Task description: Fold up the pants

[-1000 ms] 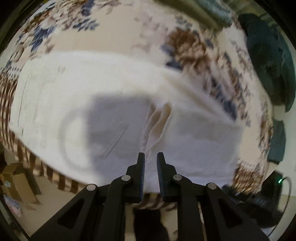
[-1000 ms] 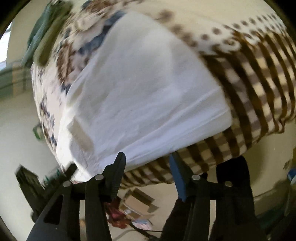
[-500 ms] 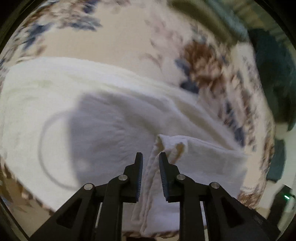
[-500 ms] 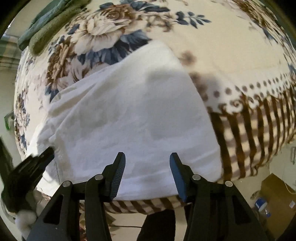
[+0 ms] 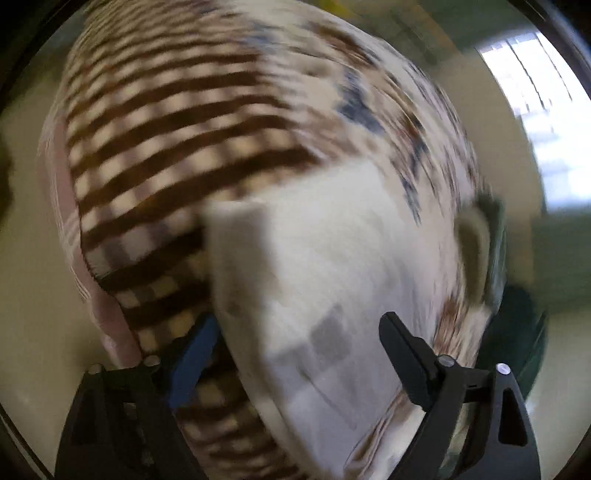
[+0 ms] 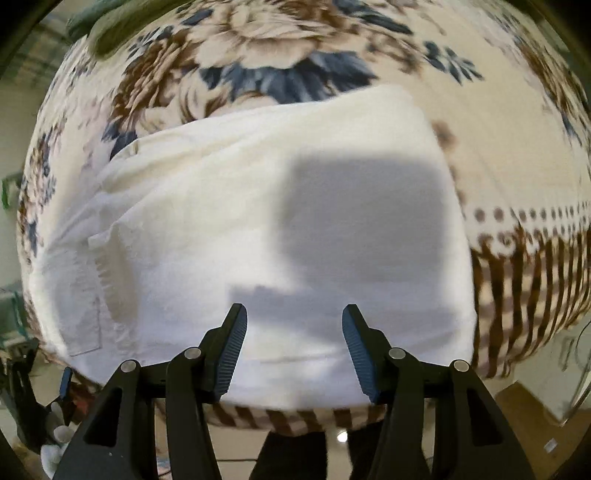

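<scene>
The white pants (image 6: 258,206) lie folded flat on the flowered blanket, near its front edge. My right gripper (image 6: 294,321) is open and empty, just above the near edge of the pants. In the left wrist view, blurred by motion, the white pants (image 5: 332,266) lie ahead and my left gripper (image 5: 299,336) is wide open and empty, its fingers apart on either side of the cloth's near end. The left gripper also shows at the lower left of the right wrist view (image 6: 64,380).
The flowered blanket (image 6: 295,55) with a brown striped border (image 6: 524,295) covers the surface. A green cloth (image 6: 110,33) lies at its far left. Floor and a cardboard box (image 6: 532,406) lie below the front edge.
My left gripper has let go of the pants fold, opened wide and swung away to the side. My right gripper has moved in over the pants' near edge.
</scene>
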Demonstrator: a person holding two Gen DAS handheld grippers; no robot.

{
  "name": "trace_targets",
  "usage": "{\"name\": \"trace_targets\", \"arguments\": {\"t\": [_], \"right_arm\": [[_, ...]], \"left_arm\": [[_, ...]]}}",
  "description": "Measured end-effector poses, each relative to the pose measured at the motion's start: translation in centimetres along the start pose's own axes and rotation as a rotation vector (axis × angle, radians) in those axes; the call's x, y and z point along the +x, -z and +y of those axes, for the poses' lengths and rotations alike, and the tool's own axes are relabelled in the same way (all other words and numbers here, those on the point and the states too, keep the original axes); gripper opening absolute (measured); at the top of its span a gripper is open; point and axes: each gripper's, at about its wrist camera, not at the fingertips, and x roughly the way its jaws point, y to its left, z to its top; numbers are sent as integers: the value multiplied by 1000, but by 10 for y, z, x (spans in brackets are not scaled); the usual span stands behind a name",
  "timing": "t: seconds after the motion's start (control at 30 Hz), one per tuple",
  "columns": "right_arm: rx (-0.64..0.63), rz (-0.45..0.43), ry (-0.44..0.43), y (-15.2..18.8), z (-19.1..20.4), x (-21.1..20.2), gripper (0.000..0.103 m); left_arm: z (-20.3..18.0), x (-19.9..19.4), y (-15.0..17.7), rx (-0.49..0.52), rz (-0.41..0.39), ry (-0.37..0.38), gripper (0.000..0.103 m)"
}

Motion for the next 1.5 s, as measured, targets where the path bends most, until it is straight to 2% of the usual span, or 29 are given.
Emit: {"name": "trace_targets", "arguments": {"t": [0.03, 0.07, 0.23, 0.33, 0.43, 0.5, 0.57, 0.67, 0.73, 0.8, 0.87, 0.9, 0.97, 1.2, 1.33, 1.5], "right_arm": [[-6, 5, 7, -1, 4, 4, 56], [-11, 9, 14, -2, 8, 8, 56], [-43, 15, 57, -7, 28, 17, 56], [-68, 12, 58, -7, 35, 17, 56], [-81, 15, 69, -8, 36, 18, 57], [-80, 15, 65, -8, 37, 20, 57], [-78, 17, 61, -8, 35, 19, 57], [-71, 21, 48, -7, 34, 17, 56], [-80, 23, 60, -10, 27, 11, 56], [-104, 16, 131, -10, 29, 8, 57], [-136, 9, 201, -8, 30, 8, 57], [-153, 4, 229, -6, 30, 9, 57], [-167, -3, 244, -2, 31, 7, 57], [-234, -19, 205, 16, 29, 7, 57], [-250, -31, 169, 22, 15, -4, 57], [-238, -43, 123, 26, -11, -23, 57]], "left_arm": [[6, 5, -2, -27, -1, 16, 63], [10, 9, -5, -36, -7, 8, 52], [5, 18, -6, -18, -65, 37, 32], [-1, 6, 1, 8, -104, 72, 20], [-13, -14, 9, 90, -135, 126, 19], [-12, -6, 4, 89, -122, 126, 21], [0, 13, -7, 25, -96, 112, 26], [20, 39, -24, -82, -40, 151, 36], [19, 45, -25, -83, -43, 137, 36], [9, 45, -25, -44, -69, 104, 34], [-2, 37, -23, -1, -91, 94, 22], [-12, 28, -20, 43, -114, 77, 20], [-26, 9, -10, 108, -149, 65, 17], [-105, -46, 23, 318, -209, 126, 16], [-158, -68, 58, 435, -219, 180, 15], [-214, -89, 118, 575, -201, 226, 15]]}}
